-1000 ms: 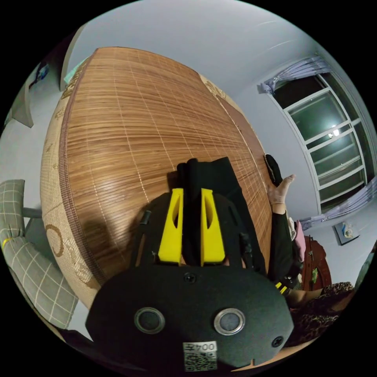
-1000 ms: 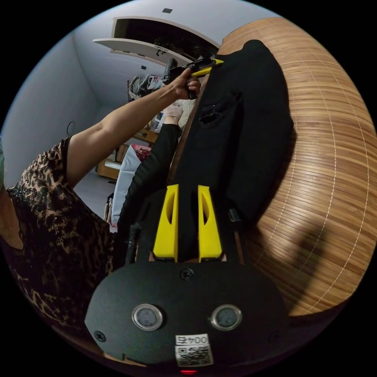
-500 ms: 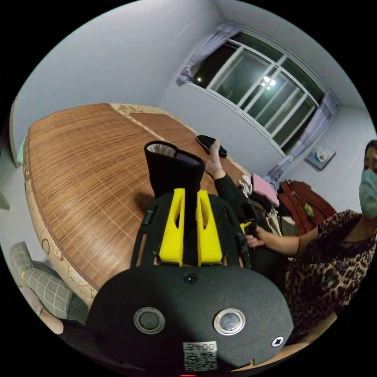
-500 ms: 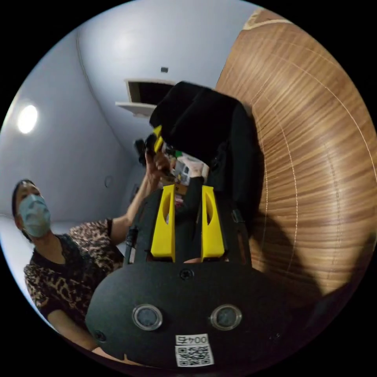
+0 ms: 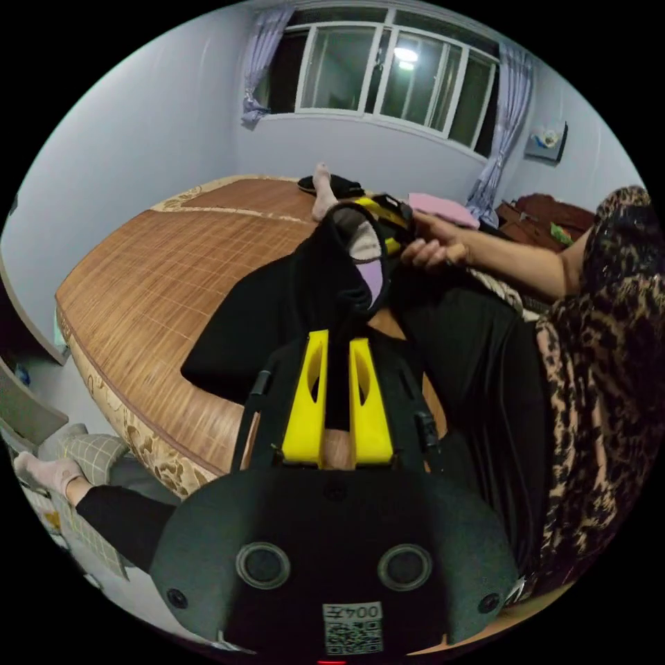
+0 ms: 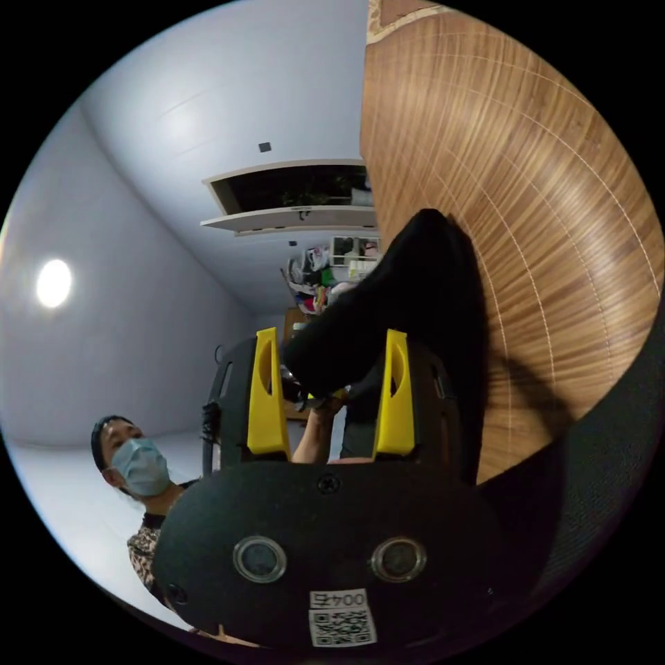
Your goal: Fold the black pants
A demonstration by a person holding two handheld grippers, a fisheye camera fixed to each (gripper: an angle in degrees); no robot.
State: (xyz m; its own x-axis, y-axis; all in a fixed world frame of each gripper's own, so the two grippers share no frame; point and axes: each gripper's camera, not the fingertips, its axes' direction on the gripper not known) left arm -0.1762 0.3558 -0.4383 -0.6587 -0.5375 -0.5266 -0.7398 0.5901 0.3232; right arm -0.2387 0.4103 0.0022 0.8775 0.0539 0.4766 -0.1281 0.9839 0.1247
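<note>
The black pants (image 5: 263,312) lie partly on the bamboo mat of the bed (image 5: 145,270), with one end lifted and doubled back over the rest. My left gripper (image 5: 337,341) is shut on that lifted black cloth. Just past it, a hand (image 5: 433,248) holds my right gripper (image 5: 384,211) against the raised fold. In the right gripper view my right gripper (image 6: 331,336) is open, its yellow jaws wide apart on either side of a hump of the pants (image 6: 422,291) that rests on the mat (image 6: 526,208).
A person in a patterned top (image 5: 609,332) stands at the bed's near edge. A socked foot (image 5: 320,188) and a dark item rest at the far end of the mat, beside pink cloth (image 5: 440,206). Another leg and a checked cushion (image 5: 90,450) lie beside the bed.
My right gripper has opened and let go of the pants. My left gripper has carried its end of the pants up and over towards the right gripper. Both views have swung.
</note>
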